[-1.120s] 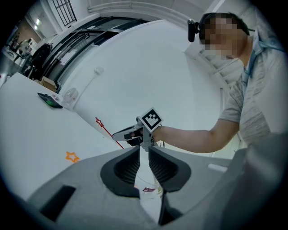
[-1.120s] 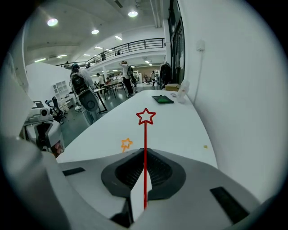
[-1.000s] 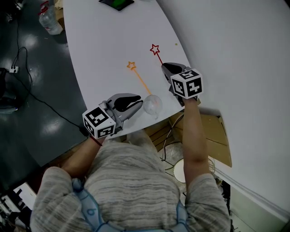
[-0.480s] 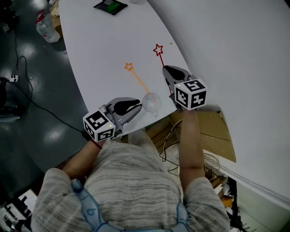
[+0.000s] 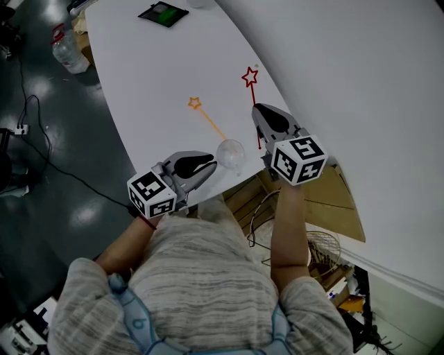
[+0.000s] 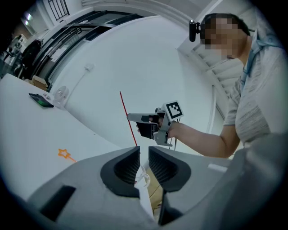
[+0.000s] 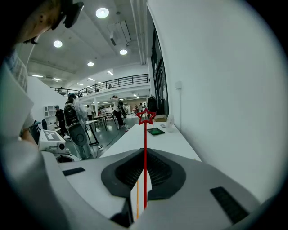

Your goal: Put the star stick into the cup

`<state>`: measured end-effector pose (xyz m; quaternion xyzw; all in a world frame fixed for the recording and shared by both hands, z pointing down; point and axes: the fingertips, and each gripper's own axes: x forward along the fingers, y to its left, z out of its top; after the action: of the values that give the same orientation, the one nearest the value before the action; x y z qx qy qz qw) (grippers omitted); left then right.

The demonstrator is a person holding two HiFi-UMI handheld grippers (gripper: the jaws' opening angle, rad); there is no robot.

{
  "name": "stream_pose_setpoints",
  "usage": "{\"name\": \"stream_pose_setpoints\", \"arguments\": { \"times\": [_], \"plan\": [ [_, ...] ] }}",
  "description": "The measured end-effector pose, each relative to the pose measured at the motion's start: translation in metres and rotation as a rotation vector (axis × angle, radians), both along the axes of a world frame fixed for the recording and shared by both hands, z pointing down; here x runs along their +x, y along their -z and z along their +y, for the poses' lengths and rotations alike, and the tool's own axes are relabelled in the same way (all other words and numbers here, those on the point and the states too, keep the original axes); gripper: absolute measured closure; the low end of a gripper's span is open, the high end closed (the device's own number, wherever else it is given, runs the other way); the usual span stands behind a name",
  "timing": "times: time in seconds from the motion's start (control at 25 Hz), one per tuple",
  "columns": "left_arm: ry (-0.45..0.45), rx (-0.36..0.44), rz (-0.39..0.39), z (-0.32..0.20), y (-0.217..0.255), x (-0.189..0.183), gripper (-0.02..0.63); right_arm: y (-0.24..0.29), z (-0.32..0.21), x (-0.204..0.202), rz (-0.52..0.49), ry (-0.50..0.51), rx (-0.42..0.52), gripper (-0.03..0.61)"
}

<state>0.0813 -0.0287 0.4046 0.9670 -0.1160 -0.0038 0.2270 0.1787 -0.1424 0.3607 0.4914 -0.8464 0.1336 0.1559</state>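
My right gripper (image 5: 262,116) (image 7: 145,177) is shut on the red star stick (image 5: 251,87) (image 7: 145,134), which is off the white table (image 5: 159,76) with its star end pointing up and away from me. In the left gripper view the stick (image 6: 128,120) stands nearly upright from the right gripper (image 6: 143,122). The clear cup (image 5: 230,154) sits near the table's front edge, and an orange star stick (image 5: 205,115) (image 6: 66,154) slants out of it across the table. My left gripper (image 5: 210,163) (image 6: 144,155) is shut on the cup's wall (image 6: 141,174).
A dark tablet with a green screen (image 5: 163,13) (image 7: 155,131) lies at the table's far end. A water bottle (image 5: 67,47) and cables are on the floor to the left. A cardboard box (image 5: 331,201) sits below the table edge on the right.
The right gripper has drawn back towards me and to the right, carrying the red star stick, which now stands steeper. The left gripper and the cup have stayed put.
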Motion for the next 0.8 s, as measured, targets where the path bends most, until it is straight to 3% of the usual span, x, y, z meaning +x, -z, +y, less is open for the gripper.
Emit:
{"name": "stream_pose_setpoints", "arguments": {
  "times": [0.48,0.8],
  "plan": [
    [-0.036,0.008,0.005,0.006,0.002,0.004,0.545,0.049,0.018,-0.008,-0.145,-0.042,0.143,0.565],
    [-0.038,0.006,0.004,0.009,0.002,0.004,0.545,0.045,0.026,-0.016,-0.214,-0.05,0.172,0.565]
  ]
}}
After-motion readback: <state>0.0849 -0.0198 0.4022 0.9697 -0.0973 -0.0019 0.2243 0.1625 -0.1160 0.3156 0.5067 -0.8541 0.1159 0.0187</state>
